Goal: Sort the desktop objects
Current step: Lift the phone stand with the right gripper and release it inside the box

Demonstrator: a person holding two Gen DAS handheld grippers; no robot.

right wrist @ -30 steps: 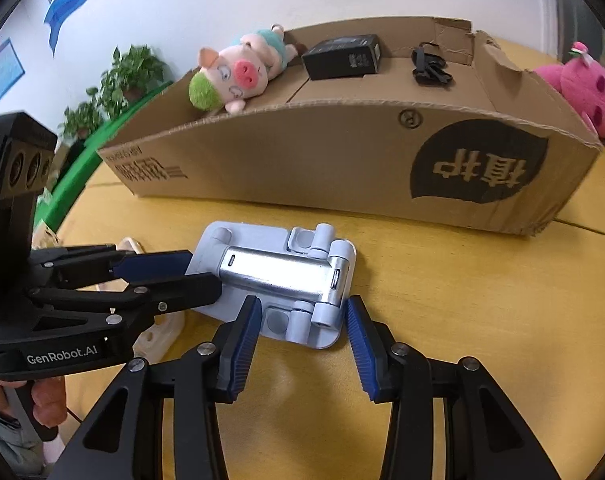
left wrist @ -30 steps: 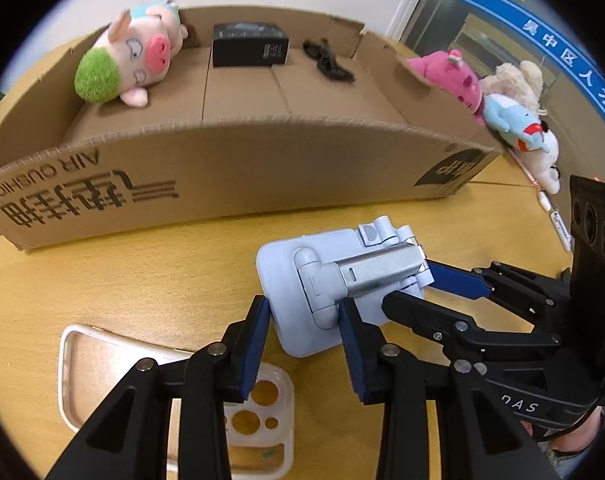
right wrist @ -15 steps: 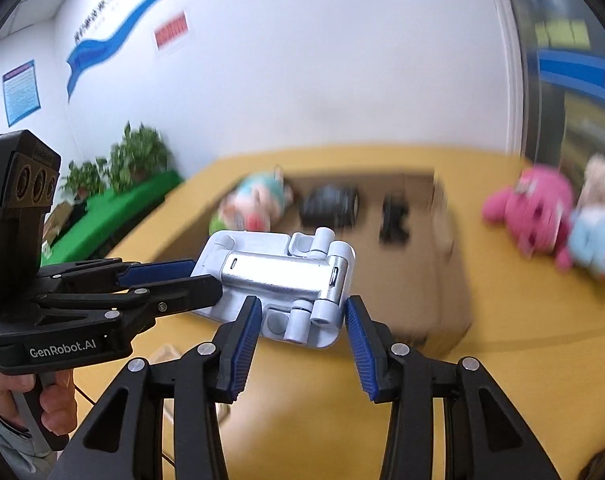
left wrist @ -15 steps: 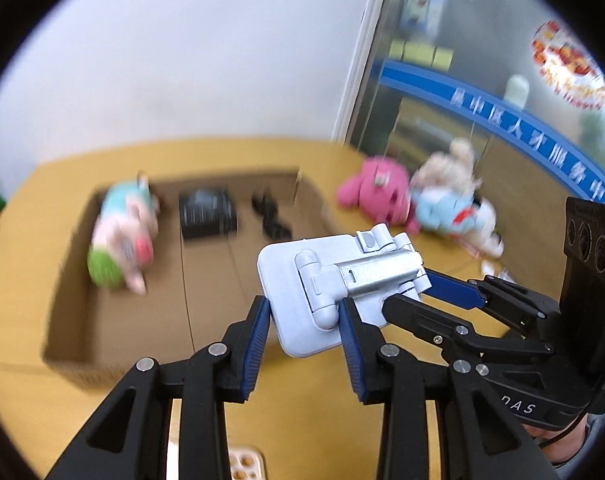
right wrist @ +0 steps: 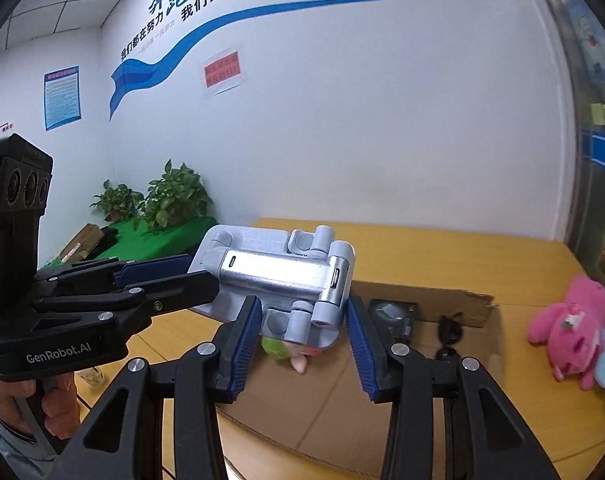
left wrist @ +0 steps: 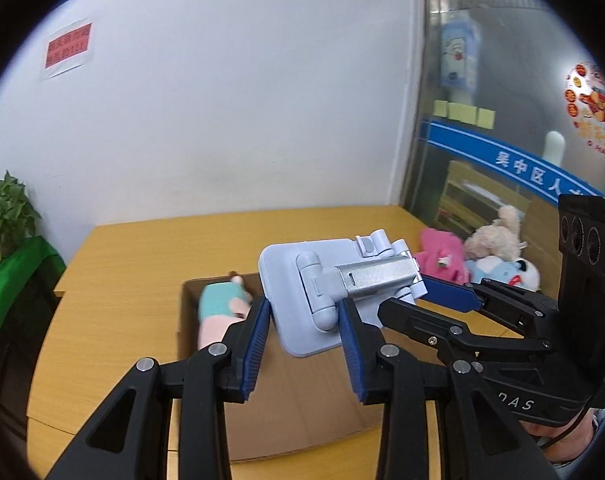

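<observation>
**Phone stand held in the air by both grippers**

I hold the grey phone stand (left wrist: 334,296) above the open cardboard box (right wrist: 342,412), clear of the table (left wrist: 142,280). The left gripper (left wrist: 304,340) has its fingers (left wrist: 256,340) narrowed onto one end of the stand. The right gripper (right wrist: 302,344) has its fingers (right wrist: 360,340) closed against the stand's hinge end. The stand lies roughly flat, folded, metal arm uppermost. Inside the box I see a pig plush toy (left wrist: 218,312), a black case (right wrist: 394,316) and a black cable (right wrist: 448,330). More plush toys (left wrist: 482,260) lie on the table beside the box.
</observation>
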